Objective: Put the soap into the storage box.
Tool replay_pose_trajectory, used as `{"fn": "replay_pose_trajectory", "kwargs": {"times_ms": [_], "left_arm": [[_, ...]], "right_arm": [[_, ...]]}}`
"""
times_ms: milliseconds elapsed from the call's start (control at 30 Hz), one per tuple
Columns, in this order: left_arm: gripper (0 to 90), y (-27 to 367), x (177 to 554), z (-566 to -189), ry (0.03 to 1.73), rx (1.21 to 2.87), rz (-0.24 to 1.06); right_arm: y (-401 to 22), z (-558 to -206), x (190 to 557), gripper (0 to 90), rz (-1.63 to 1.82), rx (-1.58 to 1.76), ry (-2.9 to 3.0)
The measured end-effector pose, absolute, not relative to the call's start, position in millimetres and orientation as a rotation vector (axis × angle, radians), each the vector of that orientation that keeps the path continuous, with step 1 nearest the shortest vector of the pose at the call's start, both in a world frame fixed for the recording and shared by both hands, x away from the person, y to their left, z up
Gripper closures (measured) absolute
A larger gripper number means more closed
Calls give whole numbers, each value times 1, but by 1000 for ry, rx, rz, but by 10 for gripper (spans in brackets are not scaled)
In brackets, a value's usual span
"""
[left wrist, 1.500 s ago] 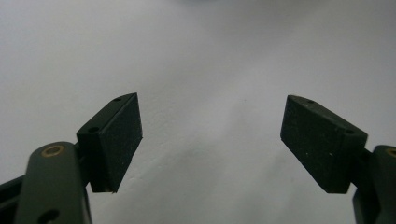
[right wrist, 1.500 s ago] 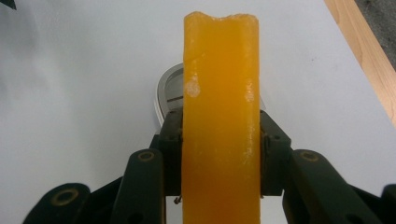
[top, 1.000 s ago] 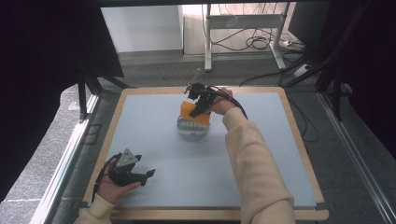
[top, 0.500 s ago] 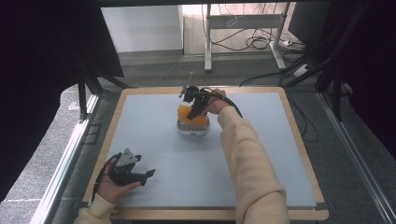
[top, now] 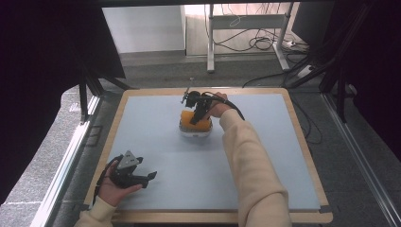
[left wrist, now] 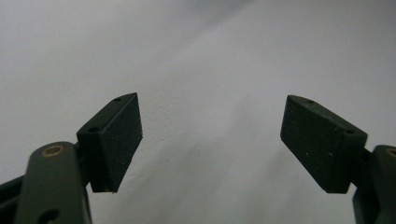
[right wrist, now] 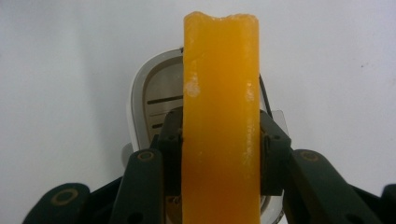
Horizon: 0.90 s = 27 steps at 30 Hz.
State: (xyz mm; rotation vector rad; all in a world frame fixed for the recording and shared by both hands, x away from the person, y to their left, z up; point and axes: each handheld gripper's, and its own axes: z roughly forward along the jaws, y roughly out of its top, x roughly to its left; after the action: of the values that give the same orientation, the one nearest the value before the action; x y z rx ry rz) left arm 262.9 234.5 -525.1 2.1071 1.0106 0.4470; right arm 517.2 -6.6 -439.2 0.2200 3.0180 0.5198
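Currently: my right gripper [right wrist: 219,154] pinches the orange block [right wrist: 219,116] above the white holder [top: 194,131], table centre toward twelve o'clock; seating remains. Left gripper [left wrist: 210,140], seven o'clock, spread, idle.

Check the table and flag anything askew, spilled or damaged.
Nothing is spilled or askew. One small oddity: the orange soap-like bar, clamped in the right gripper over the white slotted dish, has a dented top edge and pale scuffs. The left gripper is open over the bare pale-blue tabletop.
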Motion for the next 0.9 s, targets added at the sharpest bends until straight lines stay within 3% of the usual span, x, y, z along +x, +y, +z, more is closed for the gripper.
{"fn": "replay_pose_trajectory", "kwargs": {"times_ms": [267, 467, 900], "left_arm": [[204, 234, 263, -525, 1011, 2107, 448], [204, 233, 263, -525, 1005, 2116, 448], [203, 234, 262, -525, 1010, 2112, 448]], "right_arm": [[-12, -437, 519, 553, 596, 314, 2951], [-18, -429, 517, 408, 636, 406, 2868], [-37, -417, 506, 300, 755, 594, 2767]]}}
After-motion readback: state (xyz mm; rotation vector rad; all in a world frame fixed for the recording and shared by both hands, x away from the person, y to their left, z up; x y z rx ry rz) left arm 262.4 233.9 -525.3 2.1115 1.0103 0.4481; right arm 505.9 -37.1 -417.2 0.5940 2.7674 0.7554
